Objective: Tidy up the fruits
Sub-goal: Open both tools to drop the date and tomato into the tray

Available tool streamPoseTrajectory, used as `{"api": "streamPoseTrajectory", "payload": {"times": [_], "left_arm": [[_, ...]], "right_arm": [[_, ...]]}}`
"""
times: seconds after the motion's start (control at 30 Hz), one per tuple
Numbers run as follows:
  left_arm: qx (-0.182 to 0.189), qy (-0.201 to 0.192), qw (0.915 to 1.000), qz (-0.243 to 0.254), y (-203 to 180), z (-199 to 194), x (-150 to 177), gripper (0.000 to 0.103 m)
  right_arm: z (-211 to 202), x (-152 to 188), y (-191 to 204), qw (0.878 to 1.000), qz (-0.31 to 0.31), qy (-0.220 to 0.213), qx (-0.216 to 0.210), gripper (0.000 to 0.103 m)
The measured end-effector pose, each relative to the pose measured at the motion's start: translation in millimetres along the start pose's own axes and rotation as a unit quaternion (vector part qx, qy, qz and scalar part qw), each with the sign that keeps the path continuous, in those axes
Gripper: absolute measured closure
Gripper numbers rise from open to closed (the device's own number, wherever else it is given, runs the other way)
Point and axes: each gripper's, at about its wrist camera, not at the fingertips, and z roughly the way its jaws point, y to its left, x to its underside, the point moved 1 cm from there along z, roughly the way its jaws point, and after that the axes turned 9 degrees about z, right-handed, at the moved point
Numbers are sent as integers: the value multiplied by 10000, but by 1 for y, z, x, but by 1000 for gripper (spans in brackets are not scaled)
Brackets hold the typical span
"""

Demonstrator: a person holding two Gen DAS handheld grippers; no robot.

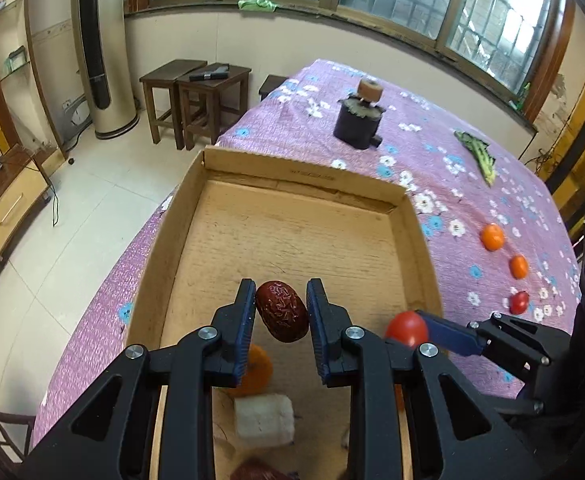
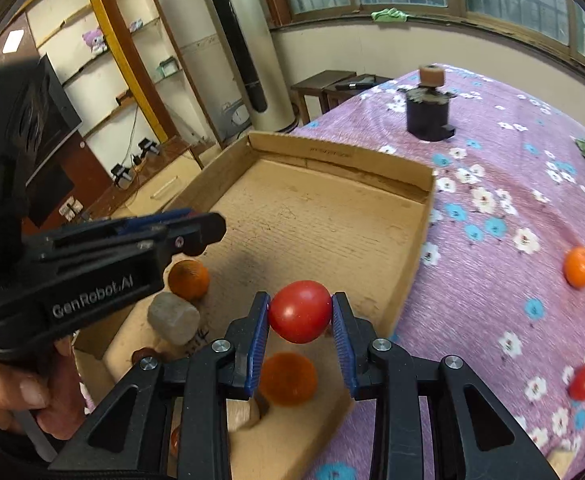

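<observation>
My left gripper (image 1: 280,312) is shut on a wrinkled dark red date (image 1: 281,311) and holds it above the near half of the shallow cardboard box (image 1: 292,178). My right gripper (image 2: 300,316) is shut on a red tomato (image 2: 300,312) above the box's near right corner; the tomato also shows in the left wrist view (image 1: 406,328). In the box lie an orange (image 2: 188,279), a whitish chunk (image 2: 172,317) and another orange (image 2: 287,378). On the cloth lie two oranges (image 1: 492,237) (image 1: 518,267) and a small tomato (image 1: 519,303).
The box (image 2: 344,160) sits on a purple flowered cloth (image 2: 492,280). A black pot with a brown roll on top (image 1: 358,122) stands at the far end. A green bitter gourd (image 1: 476,154) lies far right. Wooden stools (image 1: 196,100) stand beyond the table.
</observation>
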Motion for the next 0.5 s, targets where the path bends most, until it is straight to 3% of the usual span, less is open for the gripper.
{"api": "streamPoseTrajectory", "payload": {"times": [0.4, 0.5], "left_arm": [[-129, 626, 9979, 121, -6, 32, 5, 79], [-226, 664, 9975, 19, -2, 28, 5, 73]], "right_arm": [[19, 6, 0, 9994, -190, 247, 121, 70], [12, 7, 0, 9996, -192, 144, 155, 60]]}}
